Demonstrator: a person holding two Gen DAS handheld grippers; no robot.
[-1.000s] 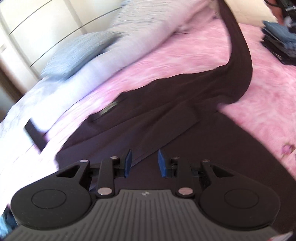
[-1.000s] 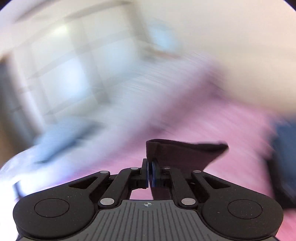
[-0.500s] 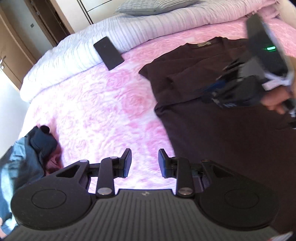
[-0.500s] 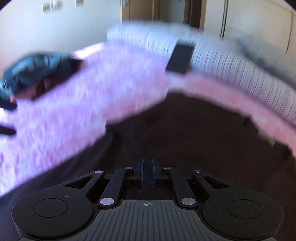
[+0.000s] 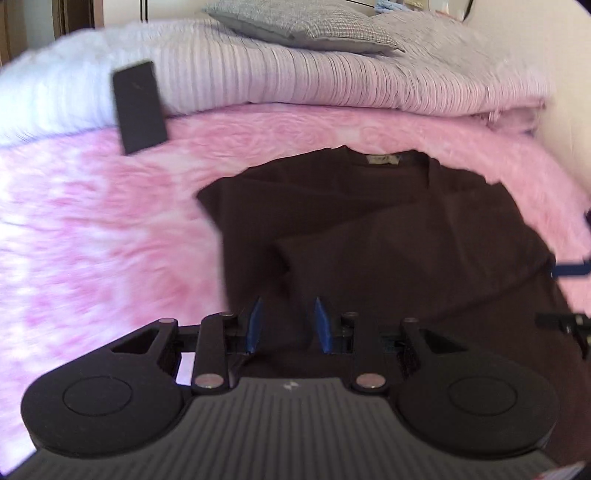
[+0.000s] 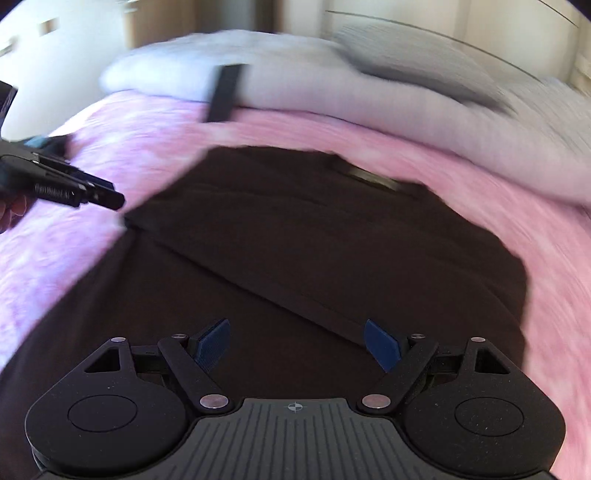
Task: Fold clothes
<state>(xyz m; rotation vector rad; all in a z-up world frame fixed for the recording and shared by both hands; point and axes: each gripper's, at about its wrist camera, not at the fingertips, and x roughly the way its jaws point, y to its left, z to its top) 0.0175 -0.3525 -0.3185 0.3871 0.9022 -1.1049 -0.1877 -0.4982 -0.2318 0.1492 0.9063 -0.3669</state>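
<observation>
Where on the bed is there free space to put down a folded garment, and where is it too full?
The widest bare patch is the pink blanket, between the dark shirt and the black phone. A narrow pink strip runs between the shirt's collar and the striped bedding. The middle is taken by the shirt, and the pillow fills the head end.

So the dark brown shirt (image 5: 406, 236) is lying flat on the pink fuzzy bed cover, collar end pointing toward the pillows. You can see a small tan label just inside the neckline. Both sleeves look folded in over the chest: one lies as a diagonal band with a hemmed edge running across the body, clearest in the right wrist view (image 6: 295, 229). The fabric is mostly smooth with a few soft creases near the shoulders. The bottom hem is hidden, so I can't tell how it lies.
</observation>
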